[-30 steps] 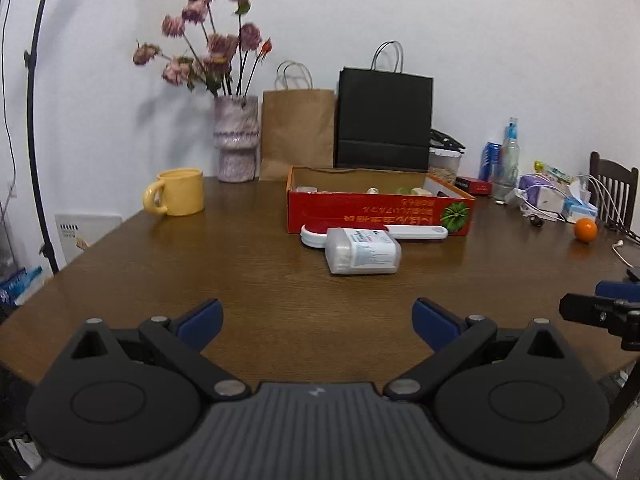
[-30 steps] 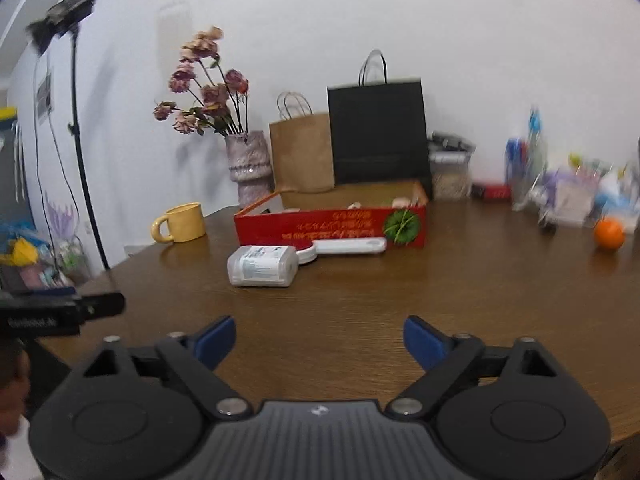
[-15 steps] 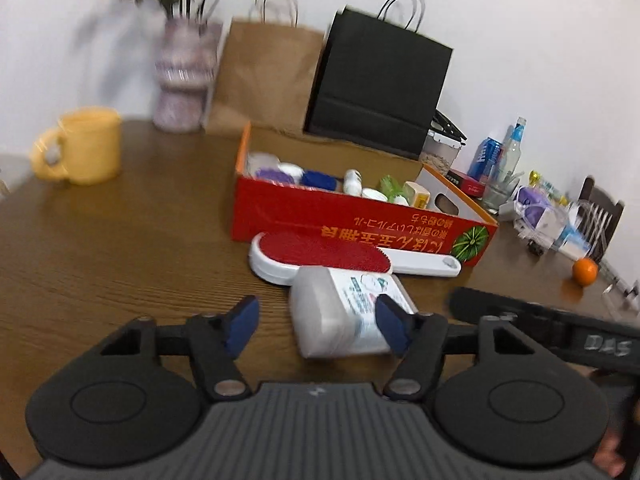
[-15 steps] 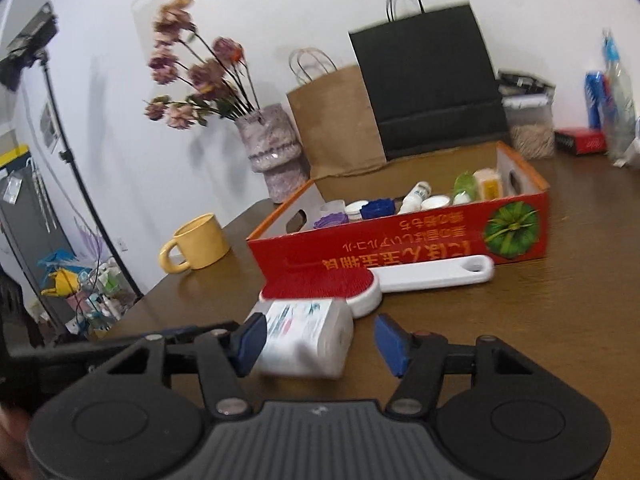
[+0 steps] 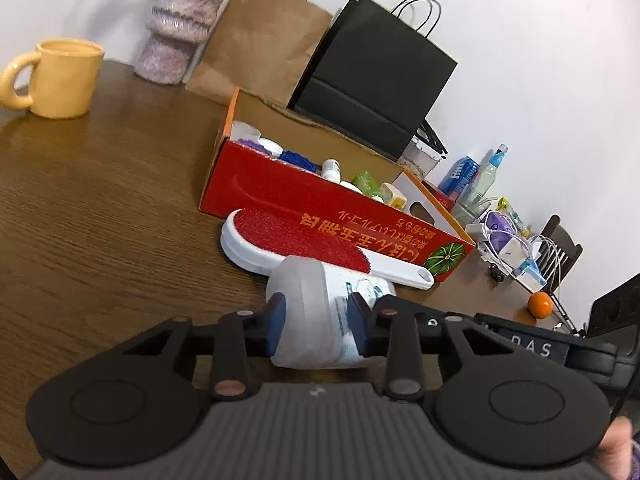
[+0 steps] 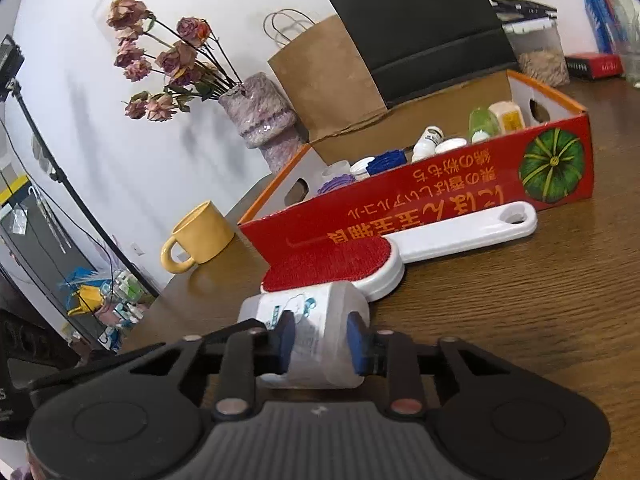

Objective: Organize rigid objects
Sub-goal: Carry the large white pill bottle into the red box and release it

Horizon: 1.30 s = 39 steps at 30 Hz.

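A white plastic bottle point(image 5: 316, 312) lies on its side on the brown table. My left gripper point(image 5: 318, 328) is shut on its cap end. My right gripper point(image 6: 322, 342) is shut on the same bottle point(image 6: 316, 336) at its other end. A white lint brush with a red pad point(image 5: 296, 240) lies just beyond the bottle, against the red cardboard box point(image 5: 336, 216). The box holds several small bottles and jars point(image 6: 428, 140). The brush point(image 6: 400, 248) and box point(image 6: 460, 176) also show in the right wrist view.
A yellow mug point(image 5: 64, 76) stands at the left. A pink vase point(image 5: 176, 32), a brown paper bag point(image 5: 260, 40) and a black bag point(image 5: 376, 72) stand behind the box. Bottles, cables and an orange point(image 5: 540, 304) crowd the far right.
Both grippers have moved in from the table's near edge onto the bottle and closed on it from opposite ends. The bottle has stayed beside the brush.
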### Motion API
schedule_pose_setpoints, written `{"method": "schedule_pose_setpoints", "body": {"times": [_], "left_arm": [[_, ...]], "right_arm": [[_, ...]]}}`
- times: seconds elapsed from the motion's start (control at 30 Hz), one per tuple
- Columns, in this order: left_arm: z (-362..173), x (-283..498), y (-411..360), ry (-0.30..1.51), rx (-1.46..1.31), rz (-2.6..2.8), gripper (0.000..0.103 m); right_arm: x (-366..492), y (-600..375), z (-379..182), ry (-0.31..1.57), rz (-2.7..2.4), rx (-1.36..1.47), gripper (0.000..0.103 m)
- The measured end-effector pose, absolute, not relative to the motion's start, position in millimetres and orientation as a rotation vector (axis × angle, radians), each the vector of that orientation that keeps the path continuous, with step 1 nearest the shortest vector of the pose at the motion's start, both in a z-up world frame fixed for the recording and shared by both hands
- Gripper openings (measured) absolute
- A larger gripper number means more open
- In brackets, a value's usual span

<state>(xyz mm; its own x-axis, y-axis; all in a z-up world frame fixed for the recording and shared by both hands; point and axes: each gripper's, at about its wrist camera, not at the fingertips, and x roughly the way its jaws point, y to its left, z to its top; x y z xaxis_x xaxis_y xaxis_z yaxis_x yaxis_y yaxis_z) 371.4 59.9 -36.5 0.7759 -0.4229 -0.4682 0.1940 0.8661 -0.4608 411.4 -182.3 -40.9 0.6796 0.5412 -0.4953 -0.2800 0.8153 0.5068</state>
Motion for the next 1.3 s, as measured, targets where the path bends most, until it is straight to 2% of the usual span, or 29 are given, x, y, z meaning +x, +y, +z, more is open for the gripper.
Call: {"method": "schedule_pose_setpoints", "body": {"times": [0.4,0.7,0.83,1.07,1.3], "left_arm": [[-0.6,249.9,31.4,0.468,-0.418,-0.396,0.034],[26.0,233.6,-6.2,0.424,-0.356,-0.444,0.034],[41.0,261.2,-22.1,0.379,-0.306,-0.446,0.034],[75.6,363.7,-25.8,0.387,-0.314,-0.449,0.034],[73.9,482.3,-14.1,0.516,-0.355,-0.401,0.034]], "right_arm": [[276.4,-213.9,4.0,0.511,0.472,0.380,0.022],[240.4,-248.4,22.2,0.431,0.434,0.407,0.022],[265.1,-257.6,34.6,0.401,0.416,0.413,0.022],[375.1,-259.5,66.6,0.391,0.402,0.412,0.022],[503.2,-251.3,70.2,0.543,0.393,0.421,0.022]]}}
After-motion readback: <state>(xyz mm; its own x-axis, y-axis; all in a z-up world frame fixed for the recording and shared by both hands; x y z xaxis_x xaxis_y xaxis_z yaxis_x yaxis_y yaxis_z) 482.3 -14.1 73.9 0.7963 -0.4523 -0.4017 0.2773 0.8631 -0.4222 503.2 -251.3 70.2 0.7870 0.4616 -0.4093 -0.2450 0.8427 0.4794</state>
